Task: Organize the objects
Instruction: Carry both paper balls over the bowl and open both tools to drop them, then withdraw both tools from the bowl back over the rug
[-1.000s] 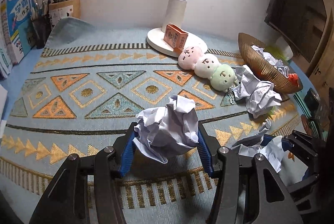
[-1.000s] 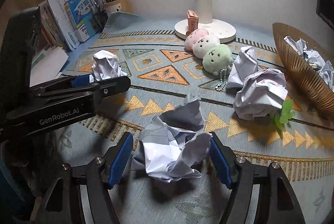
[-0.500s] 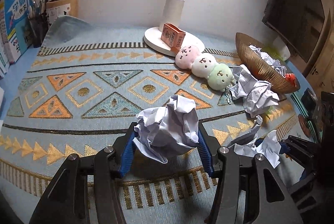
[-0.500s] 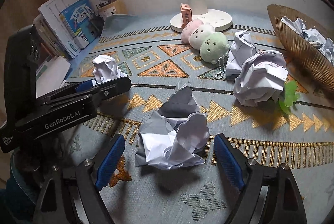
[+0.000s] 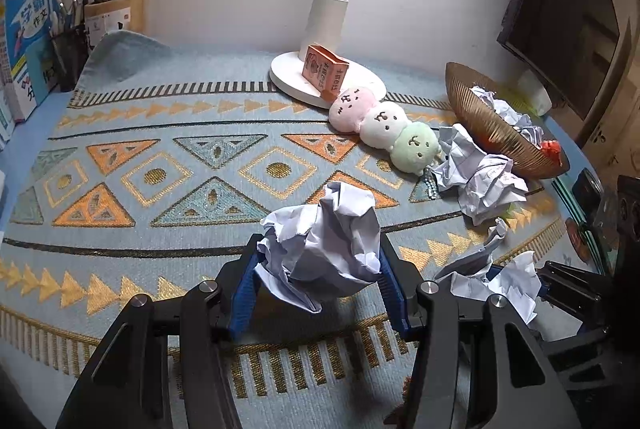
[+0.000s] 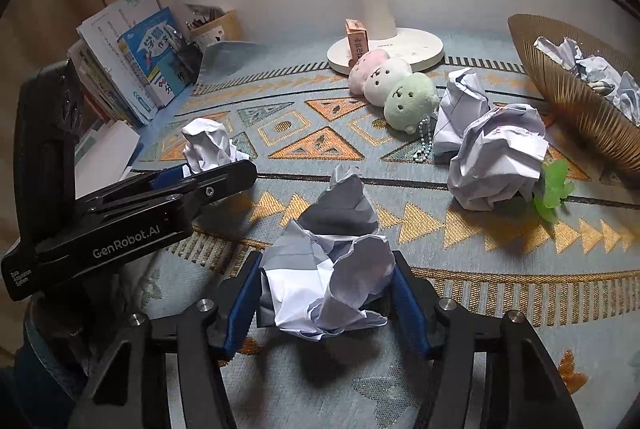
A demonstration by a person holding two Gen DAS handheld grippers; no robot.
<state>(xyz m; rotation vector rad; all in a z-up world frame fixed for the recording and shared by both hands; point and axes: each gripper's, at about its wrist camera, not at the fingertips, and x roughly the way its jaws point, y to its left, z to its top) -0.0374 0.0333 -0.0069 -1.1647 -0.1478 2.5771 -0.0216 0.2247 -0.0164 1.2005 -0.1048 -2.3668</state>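
Note:
My left gripper (image 5: 318, 261) is shut on a crumpled white paper ball (image 5: 324, 237), held just above the patterned blue mat (image 5: 160, 173). From the right wrist view the same gripper (image 6: 230, 169) and its ball (image 6: 206, 143) sit at the left. My right gripper (image 6: 326, 281) is closing, and its blue pads press both sides of a second crumpled paper ball (image 6: 332, 269) low over the mat. A ribbed gold bowl (image 6: 576, 101) at the right holds several crumpled papers. Two more paper balls (image 6: 500, 157) lie on the mat beside the bowl.
A pink, white and green plush toy (image 5: 380, 125) lies mid-mat next to a white lamp base (image 5: 292, 81) with a small orange box (image 5: 326, 75) on it. Books (image 6: 132, 69) and a pen holder stand at the far left. A green plastic piece (image 6: 554, 189) pokes from under a paper ball.
The right gripper's jaws widened around the paper ball on the mat, then closed onto it. The left gripper kept its grip and stayed in place.

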